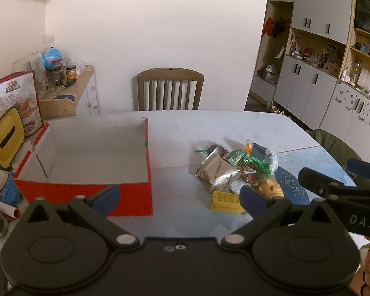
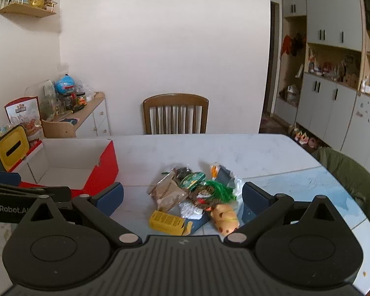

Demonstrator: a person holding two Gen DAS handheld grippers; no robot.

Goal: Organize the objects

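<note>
Nearest, the left gripper (image 1: 177,198) and the right gripper (image 2: 182,198) both hover above the table with jaws spread as wide as they go and nothing between the blue pads. Just beyond the right gripper lies the heap to be sorted: a small yellow cardboard box (image 2: 167,222), a tan plush toy (image 2: 225,218), crinkled silver foil packets (image 2: 169,193) and a green mesh bag (image 2: 218,188), all overlapping. To the left sits the open red cardboard box with a white inside (image 1: 91,148), empty.

The likely trouble is the tangle. A grab at one packet may drag its neighbours along or slip off the slick foil.

The white marbled tabletop (image 2: 209,150) runs to a wooden slat-back chair (image 2: 175,113) against a plain wall, with grey cabinets (image 2: 333,108) far right.
</note>
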